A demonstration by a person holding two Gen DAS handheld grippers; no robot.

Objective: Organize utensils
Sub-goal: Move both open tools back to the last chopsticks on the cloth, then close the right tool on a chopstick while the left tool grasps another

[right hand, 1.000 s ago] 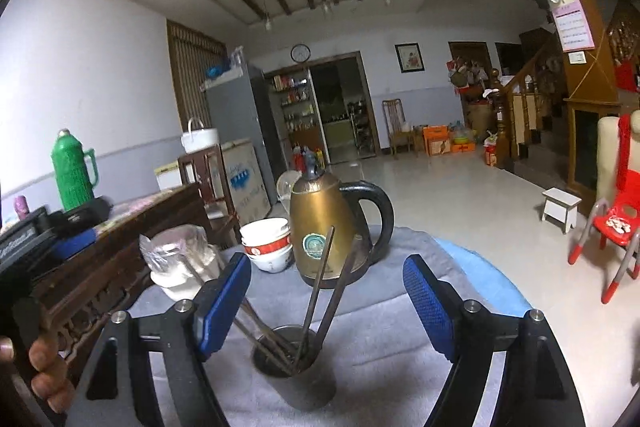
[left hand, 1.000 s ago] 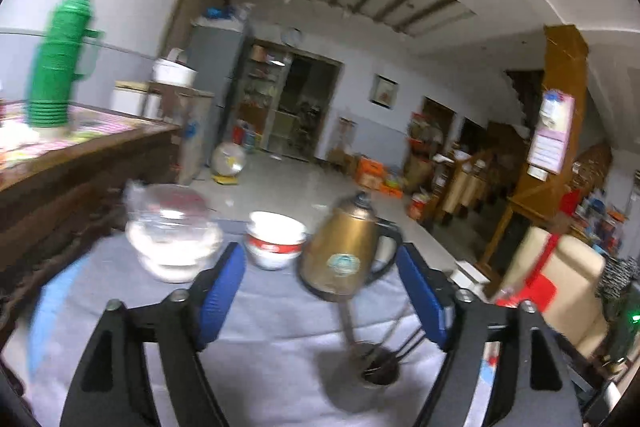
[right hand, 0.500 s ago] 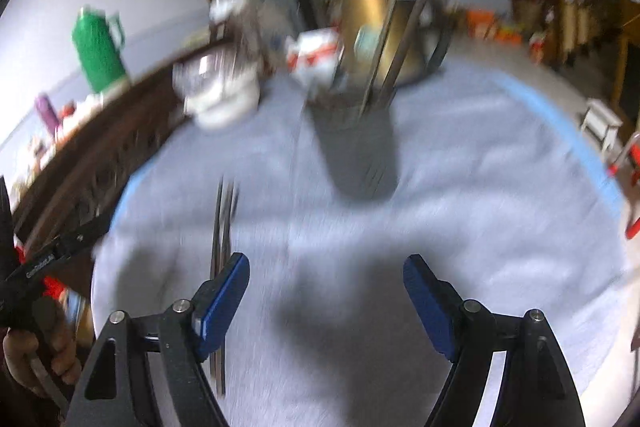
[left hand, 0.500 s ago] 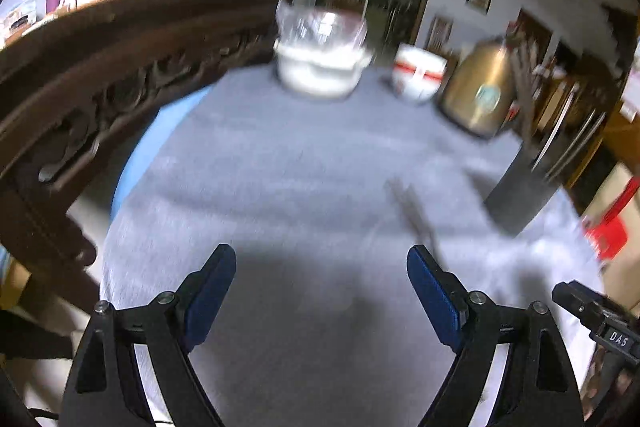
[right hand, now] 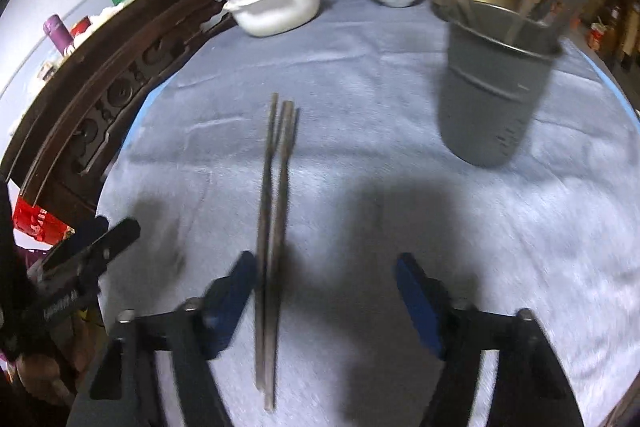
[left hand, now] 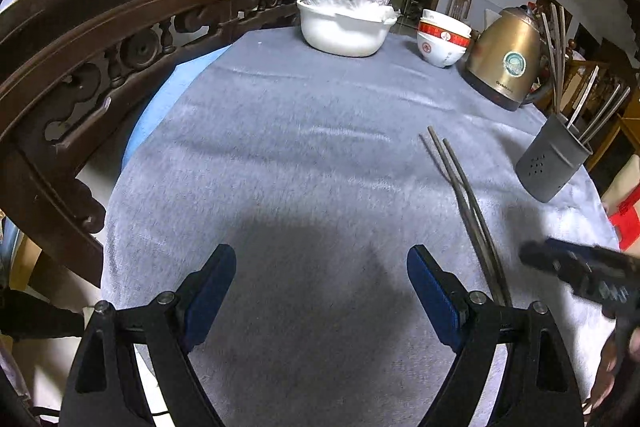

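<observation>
On the grey cloth [left hand: 304, 163] of the round table, a pair of chopsticks [right hand: 272, 227] is laid flat, and in the right wrist view it is seen running from about 12 o'clock down toward 6 o'clock, its near end passing just inside the left finger of the right gripper [right hand: 326, 291]. The fingers of that gripper are spread wide with nothing between the pads; whether the left pad touches the chopsticks cannot be told, as the view is blurred. Half a second ago the chopsticks were seen further out at 9 o'clock of this gripper; they are now framed nearly between its fingers, and the gripper has been brought lower and closer to the cloth. The grey holder [right hand: 496, 83], with more chopsticks standing in it, is placed at 1 o'clock, well apart from the loose pair.

In the left wrist view the left gripper [left hand: 320, 291] is held over bare cloth, fingers spread and nothing gripped, much as before. The chopsticks [left hand: 464, 195] are seen at 2 o'clock, their near end hidden behind the right finger, and the holder [left hand: 552, 163] beyond them. The right gripper [left hand: 580, 271] has come into sight at 3 o'clock. A white pot [left hand: 344, 31], stacked bowls [left hand: 442, 43] and a gold kettle [left hand: 508, 63] are lined along the far edge
</observation>
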